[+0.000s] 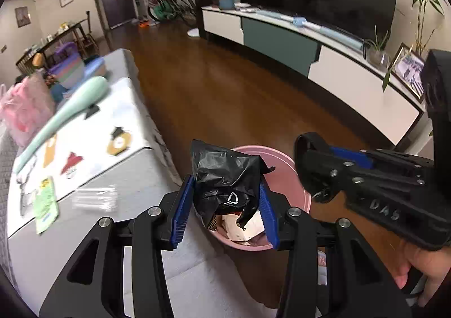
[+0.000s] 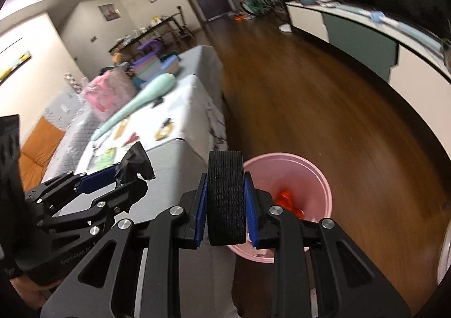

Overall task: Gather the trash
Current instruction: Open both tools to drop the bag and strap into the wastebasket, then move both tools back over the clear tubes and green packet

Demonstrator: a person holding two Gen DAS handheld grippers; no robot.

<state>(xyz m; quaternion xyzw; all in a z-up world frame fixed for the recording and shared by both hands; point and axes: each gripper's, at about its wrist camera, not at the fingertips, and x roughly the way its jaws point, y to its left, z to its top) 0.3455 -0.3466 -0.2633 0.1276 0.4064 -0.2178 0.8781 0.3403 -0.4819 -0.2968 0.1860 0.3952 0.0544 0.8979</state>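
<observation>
The left tongs (image 1: pixel 225 205) are clenched on a crumpled black plastic bag (image 1: pixel 225 177), their blue pads (image 1: pixel 181 209) pressing it from both sides; scraps of paper and wrapper show at the bag's lower opening. The right tongs (image 2: pixel 225 205) are clenched on a black ribbed roll of strap (image 2: pixel 225 196), which stands upright between their pads and fills the gap.

Just beyond and beneath both sets of tongs stands a pink bin (image 1: pixel 284 160) on the floor. From the left wrist the bag hangs over the bin's near side, and paper scraps lie inside. From the right wrist the bin (image 2: pixel 307 174) lies just to the right of the strap, with something orange (image 2: pixel 287 199) at its bottom.

The two tongs are near each other, each seen from the other's camera, and a hand (image 1: pixel 422 270) grips the right handle.

To the left of the tongs runs a surface (image 1: pixel 135 174) under a grey and white cloth, carrying a clear packet (image 1: pixel 95 199), a green packet (image 1: pixel 46 202) and a long mint-green object (image 1: pixel 64 109). Farther out are wood floor (image 1: pixel 225 92) and a low white cabinet (image 1: pixel 352 84).
</observation>
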